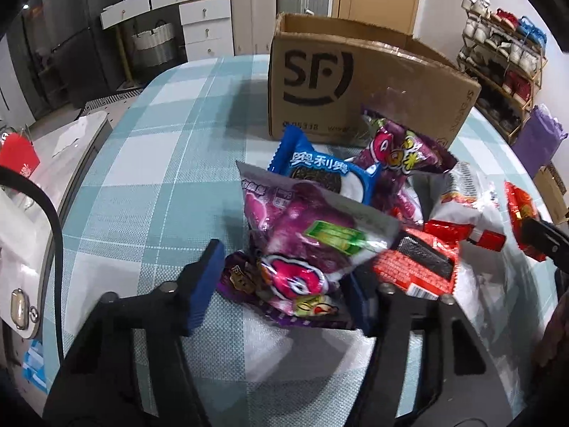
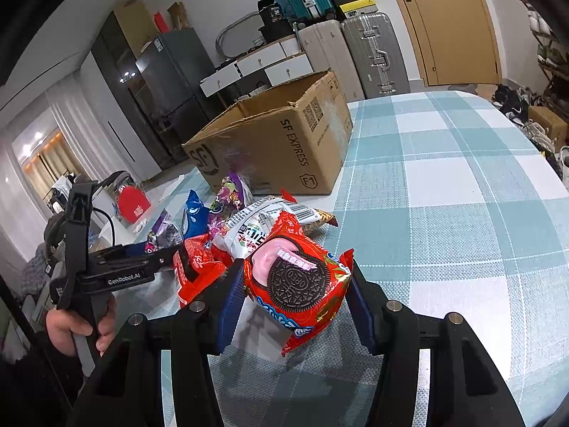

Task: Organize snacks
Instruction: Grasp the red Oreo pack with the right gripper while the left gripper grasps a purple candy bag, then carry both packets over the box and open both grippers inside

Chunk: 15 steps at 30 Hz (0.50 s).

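A pile of snack packets lies on the checked tablecloth in front of an open SF cardboard box point(image 1: 359, 82), also in the right wrist view point(image 2: 281, 142). My left gripper point(image 1: 284, 284) is open, its fingers on either side of a purple packet point(image 1: 291, 284), with a larger purple-white packet point(image 1: 306, 227) lying over it. A blue Oreo packet point(image 1: 327, 174) lies behind. My right gripper point(image 2: 295, 299) is shut on a red Oreo packet point(image 2: 298, 284) and holds it just above the table. The left gripper point(image 2: 142, 267) shows at the left of the right wrist view.
Red packets point(image 1: 419, 259) and a white packet point(image 1: 466, 199) lie at the right of the pile. The checked table point(image 2: 444, 185) stretches to the right of the box. A white chair point(image 1: 53, 163) stands at the table's left edge. Suitcases and drawers stand behind.
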Each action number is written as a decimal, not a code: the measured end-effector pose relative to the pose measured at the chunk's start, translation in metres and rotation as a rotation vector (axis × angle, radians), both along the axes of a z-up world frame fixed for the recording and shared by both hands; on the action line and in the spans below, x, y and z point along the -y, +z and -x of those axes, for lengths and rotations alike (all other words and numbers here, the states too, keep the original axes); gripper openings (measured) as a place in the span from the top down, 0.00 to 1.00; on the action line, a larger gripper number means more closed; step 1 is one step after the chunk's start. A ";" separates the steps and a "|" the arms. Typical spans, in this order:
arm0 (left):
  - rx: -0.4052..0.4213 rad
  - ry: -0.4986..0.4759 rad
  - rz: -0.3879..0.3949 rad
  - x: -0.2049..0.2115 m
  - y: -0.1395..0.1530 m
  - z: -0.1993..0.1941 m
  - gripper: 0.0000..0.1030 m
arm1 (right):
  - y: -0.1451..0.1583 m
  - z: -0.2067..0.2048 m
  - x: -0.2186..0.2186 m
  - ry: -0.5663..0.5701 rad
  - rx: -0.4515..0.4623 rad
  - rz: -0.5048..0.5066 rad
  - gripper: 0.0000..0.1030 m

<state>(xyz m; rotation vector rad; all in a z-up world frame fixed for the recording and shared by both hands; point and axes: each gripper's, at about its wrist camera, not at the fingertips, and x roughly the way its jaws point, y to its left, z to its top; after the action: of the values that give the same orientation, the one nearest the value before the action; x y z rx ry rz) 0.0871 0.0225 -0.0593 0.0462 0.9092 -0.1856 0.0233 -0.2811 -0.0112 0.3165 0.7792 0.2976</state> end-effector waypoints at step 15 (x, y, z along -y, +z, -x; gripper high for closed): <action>0.014 -0.024 0.029 -0.006 0.025 0.031 0.68 | 0.000 0.000 0.002 -0.023 0.001 -0.010 0.47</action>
<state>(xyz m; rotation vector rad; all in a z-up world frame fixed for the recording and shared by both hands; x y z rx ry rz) 0.0562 0.0290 -0.0347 0.0313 0.8922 -0.2201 0.0233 -0.2833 -0.0111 0.3349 0.7728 0.2804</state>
